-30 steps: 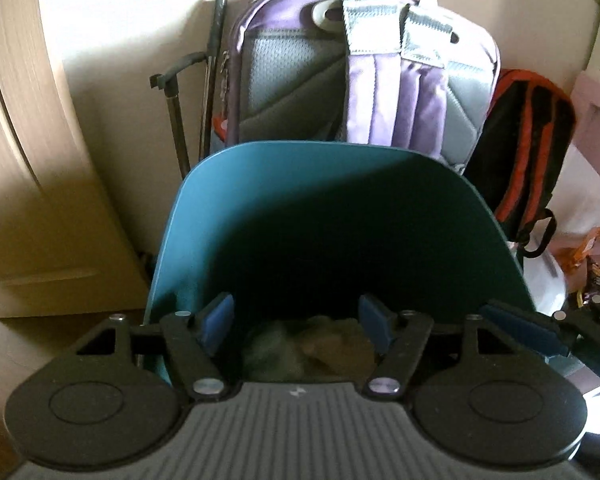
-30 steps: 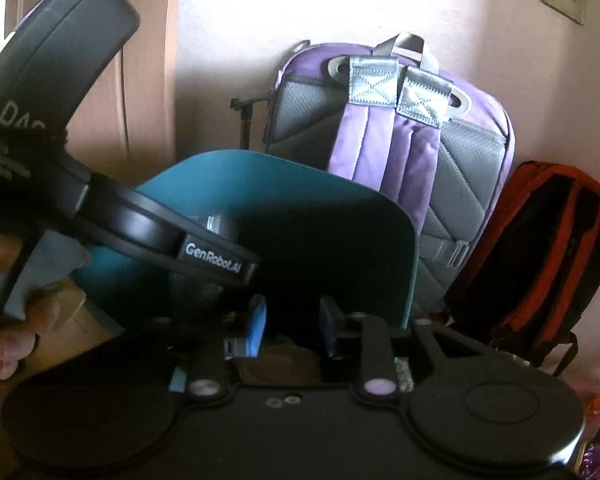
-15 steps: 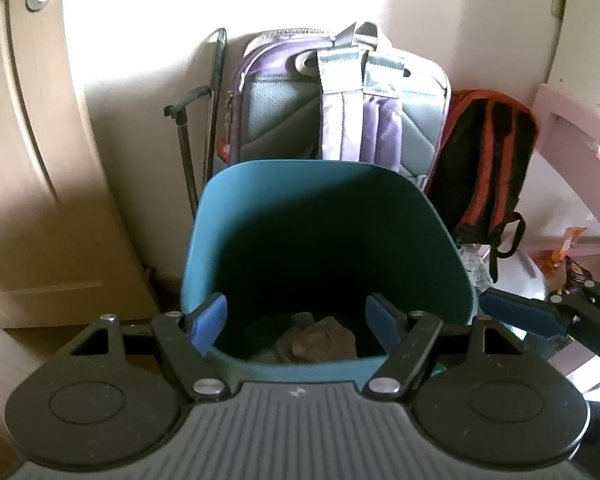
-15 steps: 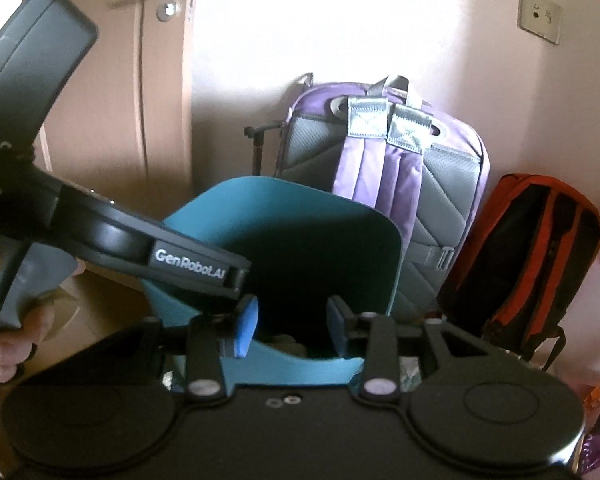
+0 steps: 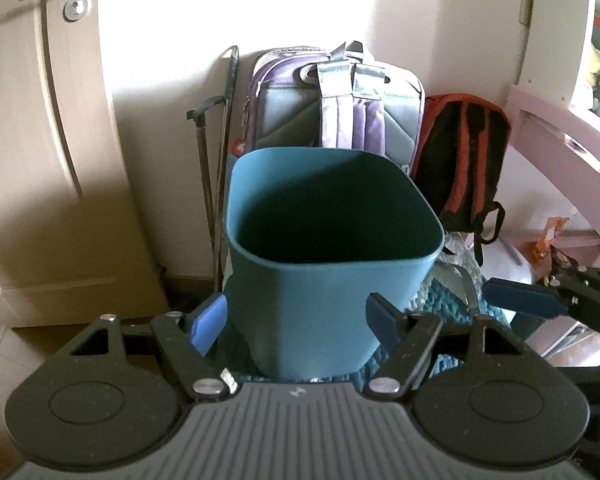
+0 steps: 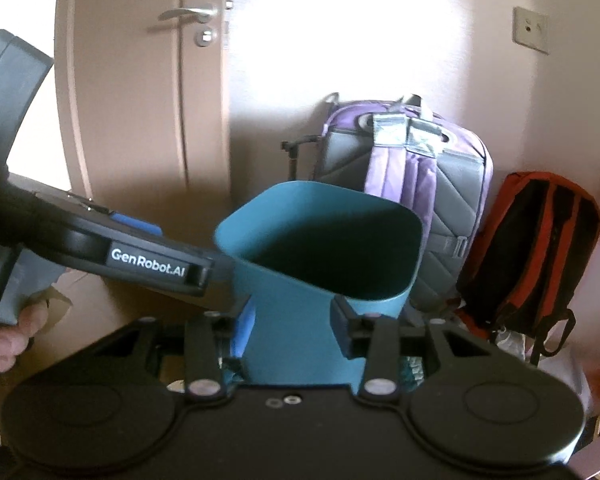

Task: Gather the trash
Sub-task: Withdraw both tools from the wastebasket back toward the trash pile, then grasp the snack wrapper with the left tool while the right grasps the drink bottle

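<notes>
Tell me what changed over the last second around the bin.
Both grippers, left and right, pulled back and up from the teal bin: a second ago they looked down at crumpled trash inside, now its whole rim and outer wall show. Nothing was gripped or released. The bin, purple backpack and orange backpack stayed put; both jaws stayed open.

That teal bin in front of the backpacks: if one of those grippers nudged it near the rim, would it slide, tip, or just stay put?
The bin would probably tip before it slides: it is tall and narrows toward its base. It seems to stand on a knitted mat, which likely grips. Its thin plastic wall looks light and slightly bendy, so expect some flex. The purple backpack behind might catch it.
</notes>
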`<action>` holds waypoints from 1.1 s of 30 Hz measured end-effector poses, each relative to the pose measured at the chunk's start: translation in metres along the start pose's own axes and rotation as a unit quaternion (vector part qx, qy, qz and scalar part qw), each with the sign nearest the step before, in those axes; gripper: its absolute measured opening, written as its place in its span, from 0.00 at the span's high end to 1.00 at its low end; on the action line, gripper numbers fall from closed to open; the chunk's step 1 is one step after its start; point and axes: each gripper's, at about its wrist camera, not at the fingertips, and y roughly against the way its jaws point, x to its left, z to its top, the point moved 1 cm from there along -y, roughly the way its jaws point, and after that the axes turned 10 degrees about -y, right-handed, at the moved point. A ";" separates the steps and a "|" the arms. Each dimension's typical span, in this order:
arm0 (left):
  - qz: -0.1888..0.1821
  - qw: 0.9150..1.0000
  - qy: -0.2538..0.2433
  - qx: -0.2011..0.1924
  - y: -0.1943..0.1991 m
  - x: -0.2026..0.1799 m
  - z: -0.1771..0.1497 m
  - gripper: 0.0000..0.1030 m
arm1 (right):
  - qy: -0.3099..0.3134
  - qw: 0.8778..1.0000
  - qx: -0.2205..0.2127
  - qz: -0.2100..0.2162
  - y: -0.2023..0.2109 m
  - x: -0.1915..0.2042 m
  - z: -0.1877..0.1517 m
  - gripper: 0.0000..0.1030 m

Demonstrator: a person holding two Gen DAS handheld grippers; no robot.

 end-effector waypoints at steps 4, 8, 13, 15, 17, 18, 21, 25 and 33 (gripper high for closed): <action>-0.008 1.000 -0.004 -0.004 0.014 0.001 -0.020 0.26 | 0.002 1.000 0.000 0.014 0.007 0.011 -0.016 0.52; -0.017 1.000 -0.006 -0.004 0.021 0.004 -0.041 0.22 | 0.008 1.000 0.004 0.026 0.009 0.019 -0.034 0.51; -0.016 1.000 -0.006 -0.006 0.017 0.008 -0.071 0.18 | 0.001 0.999 0.024 0.044 -0.002 0.020 -0.060 0.48; -0.017 1.000 -0.006 -0.001 0.010 0.011 -0.085 0.17 | -0.001 0.998 0.033 0.055 -0.008 0.019 -0.074 0.46; -0.013 1.000 -0.009 0.004 0.000 0.013 -0.099 0.17 | -0.006 0.997 0.044 0.063 -0.018 0.017 -0.088 0.45; -0.011 1.000 -0.011 0.008 -0.006 0.014 -0.106 0.17 | -0.009 0.996 0.051 0.067 -0.023 0.016 -0.095 0.45; -0.014 1.000 -0.011 0.017 -0.027 0.018 -0.127 0.17 | -0.024 0.994 0.076 0.078 -0.043 0.010 -0.117 0.45; -0.022 0.999 -0.006 0.031 -0.060 0.025 -0.153 0.04 | -0.040 0.991 0.087 0.094 -0.068 0.005 -0.147 0.44; -0.036 0.995 -0.010 0.094 -0.135 0.049 -0.204 0.02 | -0.074 0.981 0.137 0.118 -0.138 -0.011 -0.210 0.44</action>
